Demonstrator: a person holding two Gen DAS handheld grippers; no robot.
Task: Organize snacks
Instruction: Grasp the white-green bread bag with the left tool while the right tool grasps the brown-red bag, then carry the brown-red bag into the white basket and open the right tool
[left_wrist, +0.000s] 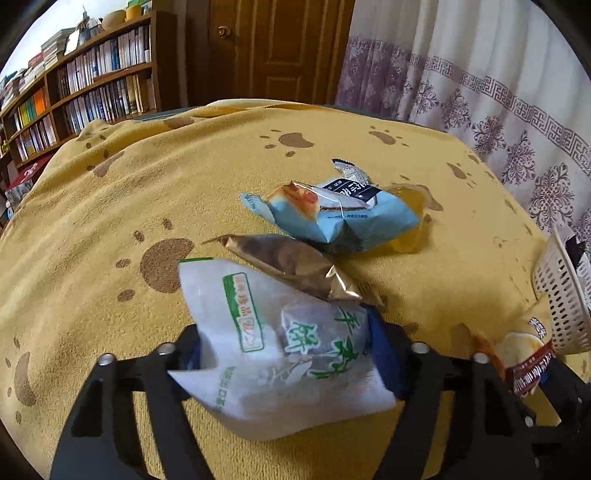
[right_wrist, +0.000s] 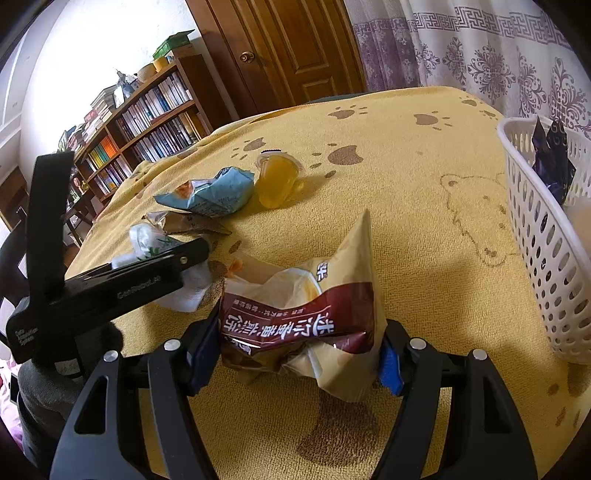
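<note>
My left gripper (left_wrist: 291, 354) is shut on a white snack packet with green print (left_wrist: 280, 350), held just above the yellow cloth; the gripper also shows in the right wrist view (right_wrist: 177, 266). My right gripper (right_wrist: 295, 350) is shut on a tan and maroon snack bag (right_wrist: 306, 314), which also shows in the left wrist view (left_wrist: 524, 362). A brown foil packet (left_wrist: 291, 266), a light blue packet (left_wrist: 340, 214) and an orange jelly cup (right_wrist: 275, 181) lie on the cloth. A white perforated basket (right_wrist: 546, 258) with dark wrapped snacks (right_wrist: 552, 155) stands at the right.
The yellow paw-print cloth (right_wrist: 406, 155) covers the table. A bookshelf (left_wrist: 85, 88) stands at the far left, a wooden door (left_wrist: 273, 48) behind, and a patterned curtain (left_wrist: 480, 74) at the right. The basket shows in the left wrist view (left_wrist: 561, 295).
</note>
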